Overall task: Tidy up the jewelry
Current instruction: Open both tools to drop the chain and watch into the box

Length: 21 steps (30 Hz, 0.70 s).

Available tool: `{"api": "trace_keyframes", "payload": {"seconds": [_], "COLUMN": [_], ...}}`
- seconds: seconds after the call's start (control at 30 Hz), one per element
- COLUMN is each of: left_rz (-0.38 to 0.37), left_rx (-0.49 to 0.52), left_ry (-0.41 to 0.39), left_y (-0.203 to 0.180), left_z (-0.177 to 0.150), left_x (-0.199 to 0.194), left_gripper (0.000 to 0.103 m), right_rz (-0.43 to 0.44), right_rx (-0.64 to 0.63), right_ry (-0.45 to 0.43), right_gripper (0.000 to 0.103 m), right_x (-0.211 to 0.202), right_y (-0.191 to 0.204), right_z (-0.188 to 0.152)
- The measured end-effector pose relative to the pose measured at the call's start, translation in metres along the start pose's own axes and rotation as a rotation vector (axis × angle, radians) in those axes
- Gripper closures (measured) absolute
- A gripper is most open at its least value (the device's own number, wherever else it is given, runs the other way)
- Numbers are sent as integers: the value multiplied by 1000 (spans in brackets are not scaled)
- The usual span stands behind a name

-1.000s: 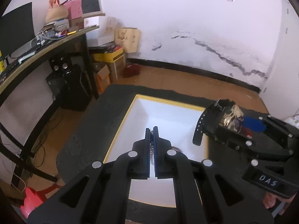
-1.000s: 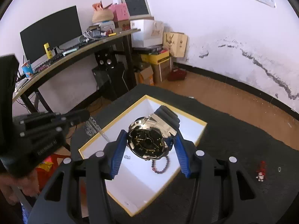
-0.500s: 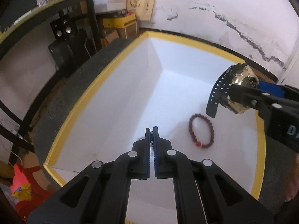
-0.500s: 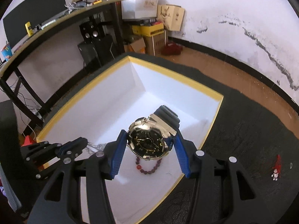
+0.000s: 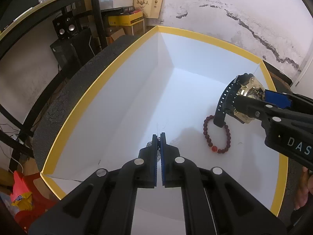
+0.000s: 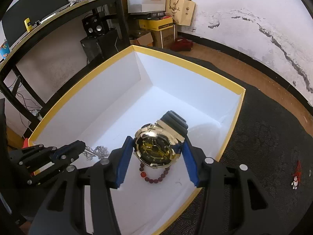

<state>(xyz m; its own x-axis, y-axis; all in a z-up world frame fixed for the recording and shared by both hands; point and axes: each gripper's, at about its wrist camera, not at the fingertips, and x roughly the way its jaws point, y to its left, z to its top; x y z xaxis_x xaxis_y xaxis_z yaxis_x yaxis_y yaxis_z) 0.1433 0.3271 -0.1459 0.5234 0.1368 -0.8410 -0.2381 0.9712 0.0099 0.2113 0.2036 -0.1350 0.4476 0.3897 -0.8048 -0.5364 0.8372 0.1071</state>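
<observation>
A white box with a yellow rim (image 5: 109,66) (image 6: 187,62) lies open on a black mat. My left gripper (image 5: 158,135) (image 6: 84,146) is low inside it near the left front, shut on a silver chain (image 5: 149,144) (image 6: 98,150) that bunches on the box floor. My right gripper (image 6: 156,140) (image 5: 252,96) is shut on a gold-cased watch (image 6: 154,148) (image 5: 248,90) with a black strap, held just above the floor at the right. A dark red bead bracelet (image 5: 217,135) (image 6: 154,176) lies on the floor beneath the watch.
The black mat (image 6: 264,137) surrounds the box; a small red figurine (image 6: 296,176) lies on it at the right. A dark desk (image 6: 58,17), speakers and cardboard boxes (image 6: 162,31) stand behind by the wall. A hand (image 5: 305,186) shows at the right edge.
Both grippers have sunk from above the box down into it, the chain and the watch still gripped. Over the last half second they have barely moved.
</observation>
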Motion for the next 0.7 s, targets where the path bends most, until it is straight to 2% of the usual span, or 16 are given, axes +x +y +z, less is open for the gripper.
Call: {"api": "trace_keyframes", "payload": {"seconds": [0.67,0.7], "left_rz": [-5,-4], "left_rx": [4,2], "left_ry": [-3,0], "left_y": [-3,-2], "left_z": [-1,-1], "left_x": [-2,-2], "left_gripper": [100,98], "right_rz": [0,-4], "right_rx": [-15,-7], "right_ry": [10,8], "right_gripper": [52,30], "right_x": [1,0], "right_y": [2,1], "right_z": [6,8]}}
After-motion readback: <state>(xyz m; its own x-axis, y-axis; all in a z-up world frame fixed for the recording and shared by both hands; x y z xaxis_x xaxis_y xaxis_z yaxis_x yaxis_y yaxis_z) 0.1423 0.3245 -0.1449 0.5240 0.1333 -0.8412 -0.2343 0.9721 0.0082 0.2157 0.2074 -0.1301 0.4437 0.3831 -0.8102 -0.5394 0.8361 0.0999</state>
